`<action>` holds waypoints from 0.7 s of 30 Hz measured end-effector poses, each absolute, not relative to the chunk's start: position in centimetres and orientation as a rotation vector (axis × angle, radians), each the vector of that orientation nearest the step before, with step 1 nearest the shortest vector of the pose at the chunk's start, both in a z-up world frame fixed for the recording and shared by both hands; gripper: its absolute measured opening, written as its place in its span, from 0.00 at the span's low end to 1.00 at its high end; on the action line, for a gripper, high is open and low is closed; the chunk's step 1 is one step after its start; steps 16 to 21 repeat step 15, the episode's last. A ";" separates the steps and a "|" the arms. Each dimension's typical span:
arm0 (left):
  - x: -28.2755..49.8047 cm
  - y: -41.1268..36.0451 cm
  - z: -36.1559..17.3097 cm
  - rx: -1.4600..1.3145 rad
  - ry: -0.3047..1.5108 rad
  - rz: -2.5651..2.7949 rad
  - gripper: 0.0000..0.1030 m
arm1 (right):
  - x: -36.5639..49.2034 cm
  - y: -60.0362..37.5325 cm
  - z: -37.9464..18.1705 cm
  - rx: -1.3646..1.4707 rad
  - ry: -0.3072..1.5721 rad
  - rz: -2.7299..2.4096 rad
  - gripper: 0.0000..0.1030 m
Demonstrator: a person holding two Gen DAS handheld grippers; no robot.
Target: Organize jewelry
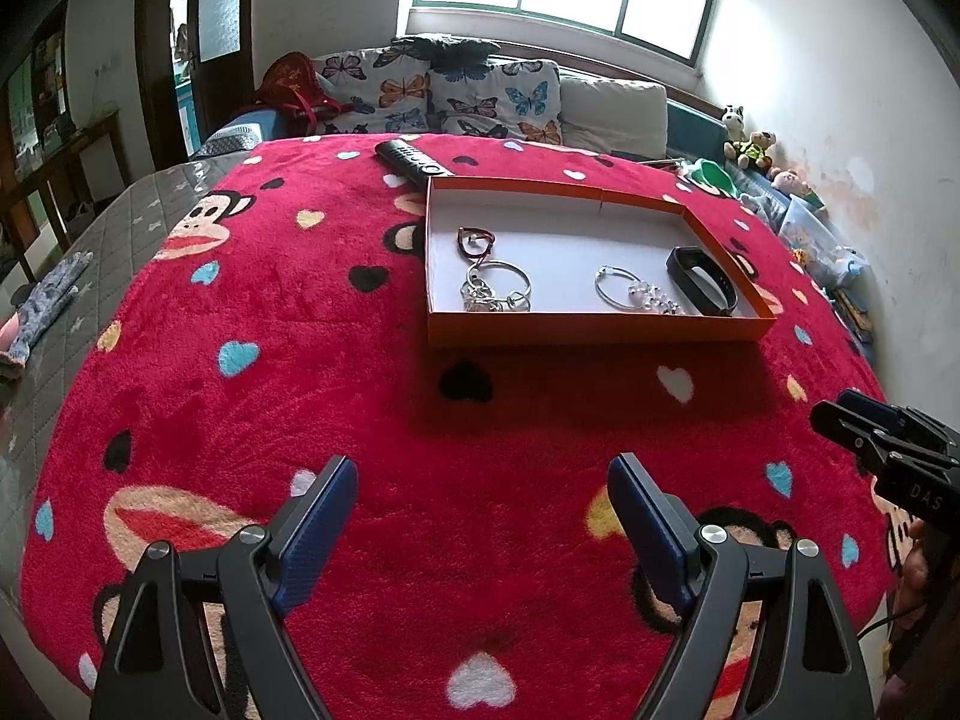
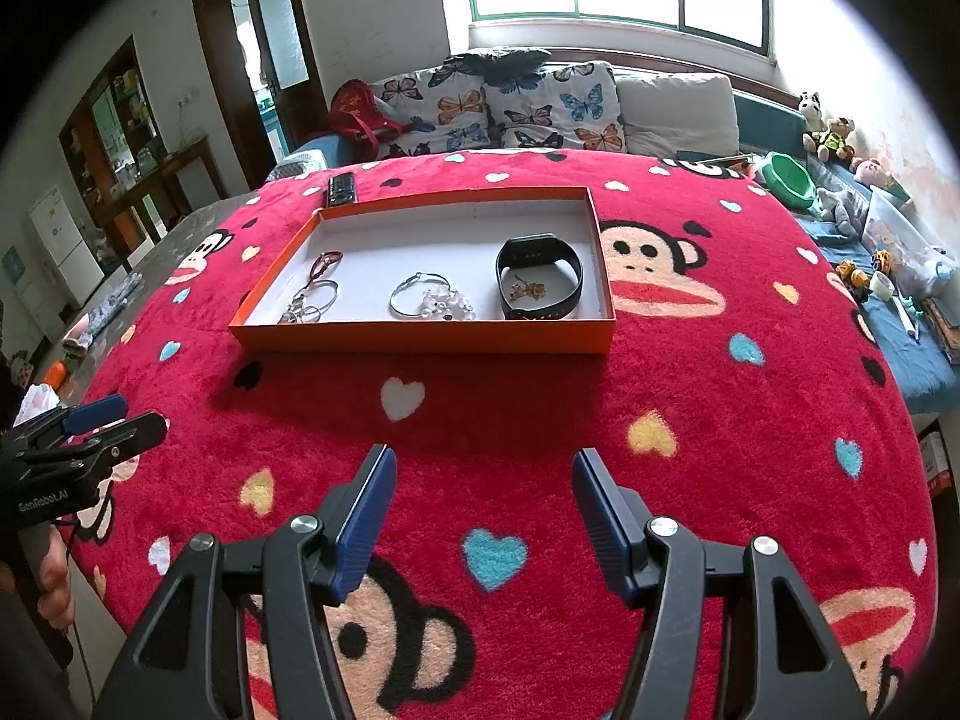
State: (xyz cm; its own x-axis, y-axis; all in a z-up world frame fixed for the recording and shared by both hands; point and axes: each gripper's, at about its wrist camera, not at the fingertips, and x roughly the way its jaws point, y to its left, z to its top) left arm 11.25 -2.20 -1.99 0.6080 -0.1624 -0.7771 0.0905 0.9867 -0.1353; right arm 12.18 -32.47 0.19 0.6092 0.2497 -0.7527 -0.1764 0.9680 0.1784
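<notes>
Red blanket (image 2: 540,420) bare between orange tray (image 2: 420,339) and 2 tools: left tool (image 1: 480,492), right tool (image 2: 483,480) both spread apart, empty; remote (image 2: 341,189) behind tray.

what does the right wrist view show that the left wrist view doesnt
Only the right wrist view shows a small gold charm lying inside the black band's loop, and the green bowl's full rim. Only the left wrist view shows most of the remote. Both show the orange box, silver bangles, the red cord bracelet and both open grippers, left gripper, right gripper.
</notes>
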 end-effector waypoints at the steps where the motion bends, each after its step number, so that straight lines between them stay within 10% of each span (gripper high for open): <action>1: 11.2 -2.2 -2.0 -0.085 0.905 -0.147 0.89 | 12.2 -32.4 0.2 0.088 0.884 0.246 0.65; 21: 11.3 -2.0 -2.1 -0.074 0.900 -0.135 0.89 | 12.0 -32.4 0.1 0.092 0.884 0.249 0.65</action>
